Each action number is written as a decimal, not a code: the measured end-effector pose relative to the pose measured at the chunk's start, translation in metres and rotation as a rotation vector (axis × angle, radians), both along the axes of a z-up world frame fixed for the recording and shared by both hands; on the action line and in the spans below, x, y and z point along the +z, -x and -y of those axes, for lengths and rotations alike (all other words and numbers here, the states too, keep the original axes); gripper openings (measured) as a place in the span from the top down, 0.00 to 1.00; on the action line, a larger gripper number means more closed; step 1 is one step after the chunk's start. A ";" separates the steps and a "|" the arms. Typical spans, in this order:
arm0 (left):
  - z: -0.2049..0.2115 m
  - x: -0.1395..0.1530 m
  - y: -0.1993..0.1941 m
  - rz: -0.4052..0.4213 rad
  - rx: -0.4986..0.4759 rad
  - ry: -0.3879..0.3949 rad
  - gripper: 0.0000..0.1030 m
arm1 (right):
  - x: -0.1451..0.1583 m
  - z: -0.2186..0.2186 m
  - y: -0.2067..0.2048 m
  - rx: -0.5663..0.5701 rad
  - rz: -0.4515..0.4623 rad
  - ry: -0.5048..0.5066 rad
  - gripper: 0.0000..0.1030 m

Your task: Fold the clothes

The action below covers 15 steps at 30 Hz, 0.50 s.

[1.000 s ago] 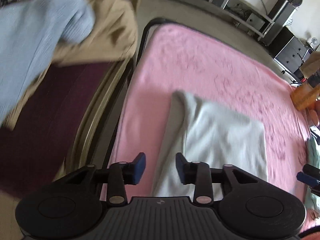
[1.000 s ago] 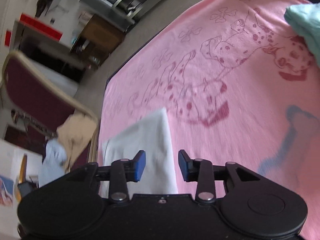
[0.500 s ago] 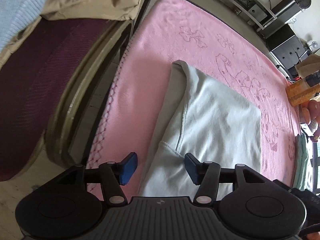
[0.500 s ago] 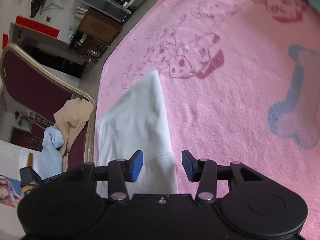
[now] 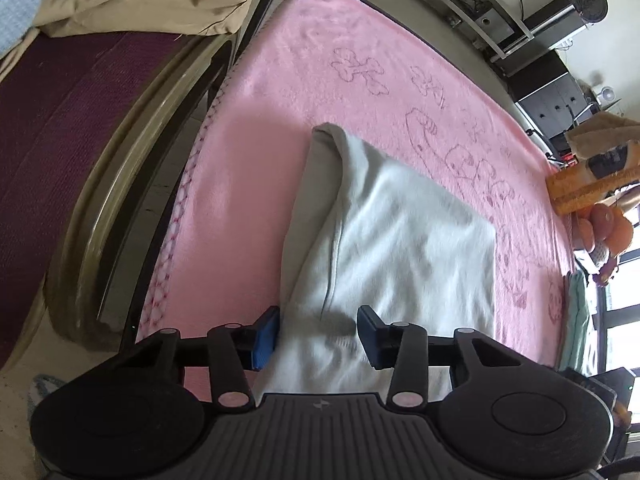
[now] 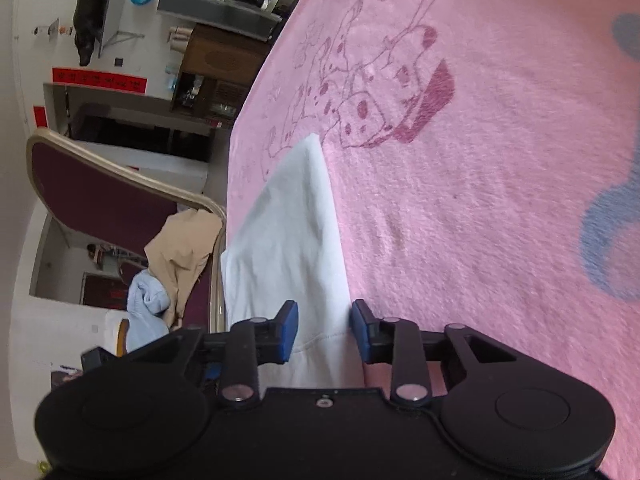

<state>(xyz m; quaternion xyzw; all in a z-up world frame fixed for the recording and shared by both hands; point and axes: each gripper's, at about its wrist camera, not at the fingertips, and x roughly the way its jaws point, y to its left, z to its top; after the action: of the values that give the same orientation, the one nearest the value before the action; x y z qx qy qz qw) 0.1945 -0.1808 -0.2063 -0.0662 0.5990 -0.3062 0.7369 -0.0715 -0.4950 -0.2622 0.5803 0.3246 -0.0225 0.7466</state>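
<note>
The pale mint folded cotton garment point(image 5: 404, 248) is lying between both parted grippers, left gripper point(image 5: 317, 338) and right gripper point(image 6: 324, 332), seemingly ungripped.

Left claw point(image 5: 317, 337) black with blue pads, silver rivets, ribbed housing, right claw point(image 6: 324, 332) alike

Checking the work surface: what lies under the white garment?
The white garment lies on the pink blanket, which shows all around it. Anything beneath the blanket, or between the garment's folded layers, is covered.
</note>
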 end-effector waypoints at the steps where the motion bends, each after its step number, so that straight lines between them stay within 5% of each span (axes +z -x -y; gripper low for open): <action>1: 0.001 0.000 -0.004 -0.006 0.004 0.010 0.60 | 0.001 -0.001 -0.004 0.005 -0.001 0.010 0.73; 5: 0.009 -0.002 -0.014 -0.011 0.010 0.040 0.59 | 0.007 -0.004 -0.017 -0.007 -0.002 0.086 0.73; 11: 0.010 -0.002 -0.018 -0.029 0.005 0.111 0.63 | 0.002 -0.001 -0.031 -0.032 0.045 0.078 0.73; 15: 0.017 -0.004 -0.016 -0.012 -0.018 0.087 0.64 | -0.002 0.002 -0.037 -0.026 0.075 0.065 0.74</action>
<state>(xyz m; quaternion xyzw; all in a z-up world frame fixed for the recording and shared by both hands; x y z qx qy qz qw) 0.2102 -0.1973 -0.2102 -0.0946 0.5900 -0.3383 0.7270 -0.0347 -0.4965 -0.2643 0.5604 0.2878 -0.0209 0.7763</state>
